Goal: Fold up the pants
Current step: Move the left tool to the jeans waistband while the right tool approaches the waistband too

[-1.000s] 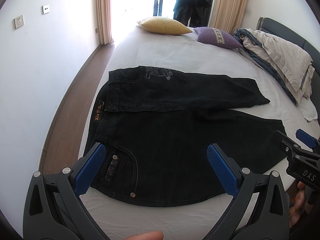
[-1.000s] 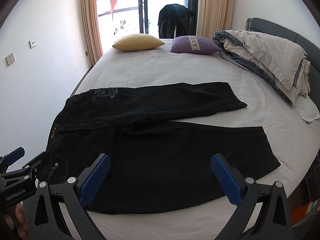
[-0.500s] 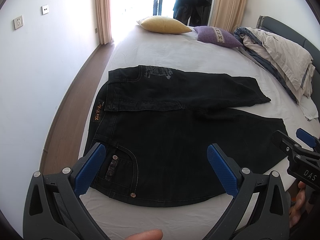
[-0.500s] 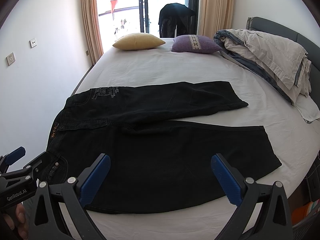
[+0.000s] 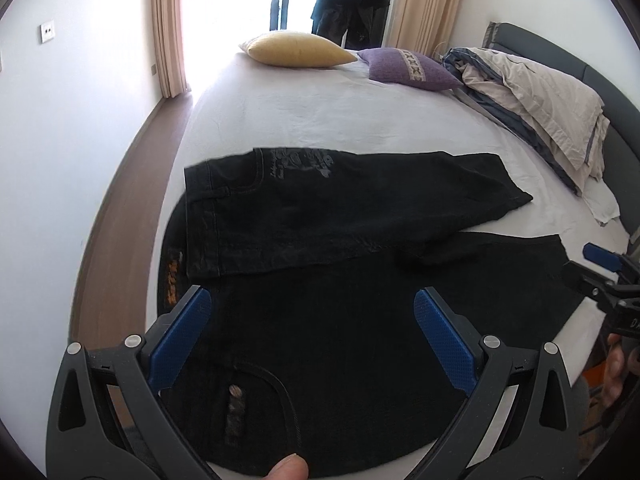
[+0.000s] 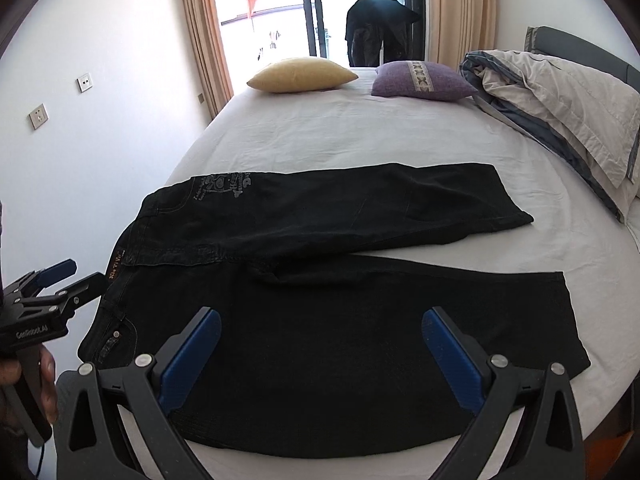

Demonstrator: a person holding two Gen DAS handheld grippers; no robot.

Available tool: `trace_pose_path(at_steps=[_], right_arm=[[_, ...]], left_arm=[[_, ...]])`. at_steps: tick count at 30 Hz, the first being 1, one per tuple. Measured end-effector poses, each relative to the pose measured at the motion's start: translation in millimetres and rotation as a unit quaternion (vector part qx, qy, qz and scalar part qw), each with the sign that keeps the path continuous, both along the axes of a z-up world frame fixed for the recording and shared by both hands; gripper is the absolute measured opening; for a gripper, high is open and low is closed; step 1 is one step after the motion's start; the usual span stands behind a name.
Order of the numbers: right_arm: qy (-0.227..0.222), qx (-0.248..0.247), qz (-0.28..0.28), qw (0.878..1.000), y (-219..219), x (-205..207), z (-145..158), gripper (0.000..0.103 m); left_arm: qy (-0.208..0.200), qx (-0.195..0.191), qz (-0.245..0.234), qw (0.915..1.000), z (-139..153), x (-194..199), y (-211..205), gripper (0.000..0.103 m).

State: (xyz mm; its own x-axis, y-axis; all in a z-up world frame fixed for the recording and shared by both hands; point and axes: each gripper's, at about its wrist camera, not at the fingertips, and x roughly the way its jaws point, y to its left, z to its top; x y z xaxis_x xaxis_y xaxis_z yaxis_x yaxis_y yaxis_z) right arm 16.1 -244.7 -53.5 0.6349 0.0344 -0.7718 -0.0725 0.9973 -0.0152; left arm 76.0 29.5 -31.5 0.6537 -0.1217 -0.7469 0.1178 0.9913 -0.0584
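Note:
Black jeans (image 5: 320, 240) (image 6: 320, 264) lie flat on the white bed, waistband at the left, legs spread in a V toward the right. My left gripper (image 5: 312, 332) is open and empty, hovering low over the near pocket and waistband. It also shows in the right wrist view (image 6: 60, 280) at the far left. My right gripper (image 6: 320, 344) is open and empty above the near leg. It also shows in the left wrist view (image 5: 596, 268), at the near leg's hem.
A yellow pillow (image 6: 302, 74) and a purple pillow (image 6: 420, 80) lie at the far end of the bed (image 6: 360, 136). A folded duvet (image 6: 560, 96) is piled along the right side. Wooden floor (image 5: 120, 208) and a white wall are left of the bed.
My left gripper has moved forward and lower over the waistband end, so the jeans look larger. The right gripper has shifted slightly closer. The jeans have not moved.

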Motion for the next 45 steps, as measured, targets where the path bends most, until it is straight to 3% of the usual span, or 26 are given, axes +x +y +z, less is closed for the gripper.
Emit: trace_pose_path(at_steps=[3, 8, 13, 15, 17, 19, 24, 30, 34, 39, 41, 45], right_arm=[[-0.002, 0.004, 0.034, 0.999, -7, 27, 2, 0.103], [0.009, 0.011, 0.094, 0.995, -17, 81, -3, 0.096], [0.037, 0.016, 0.144, 0.989, -19, 133, -18, 0.085], [0.045, 0.013, 0.158, 0.986, -18, 151, -26, 0.084], [0.052, 0.017, 0.169, 0.984, -18, 164, -34, 0.083], [0.061, 0.022, 0.181, 0.981, -17, 176, -43, 0.082], [0.078, 0.025, 0.212, 0.974, -12, 192, -63, 0.079], [0.086, 0.018, 0.232, 0.969, -8, 209, -70, 0.076], [0.085, 0.019, 0.248, 0.965, 0, 223, -68, 0.07], [0.079, 0.017, 0.257, 0.963, 8, 243, -62, 0.07], [0.078, 0.02, 0.257, 0.963, 10, 251, -61, 0.07], [0.081, 0.018, 0.256, 0.963, 17, 270, -61, 0.07]], left_arm=[[0.014, 0.059, -0.022, 0.9979, -4, 50, 12, 0.103], [0.032, 0.088, -0.073, 0.993, -8, 152, 36, 0.103], [0.094, 0.105, -0.167, 0.9759, -33, 251, 37, 0.103], [0.118, 0.108, -0.191, 0.9685, -49, 277, 33, 0.098], [0.152, 0.092, -0.218, 0.9596, -65, 301, 30, 0.084], [0.179, 0.098, -0.235, 0.9503, -82, 316, 23, 0.077], [0.233, 0.105, -0.268, 0.9288, -115, 342, 16, 0.075], [0.253, 0.077, -0.264, 0.9274, -120, 359, 26, 0.072], [0.271, 0.066, -0.272, 0.9211, -119, 359, 22, 0.045], [0.271, 0.053, -0.27, 0.9226, -114, 345, 20, 0.04], [0.27, 0.044, -0.265, 0.9246, -112, 343, 26, 0.033], [0.261, 0.016, -0.25, 0.9321, -109, 344, 38, 0.037]])
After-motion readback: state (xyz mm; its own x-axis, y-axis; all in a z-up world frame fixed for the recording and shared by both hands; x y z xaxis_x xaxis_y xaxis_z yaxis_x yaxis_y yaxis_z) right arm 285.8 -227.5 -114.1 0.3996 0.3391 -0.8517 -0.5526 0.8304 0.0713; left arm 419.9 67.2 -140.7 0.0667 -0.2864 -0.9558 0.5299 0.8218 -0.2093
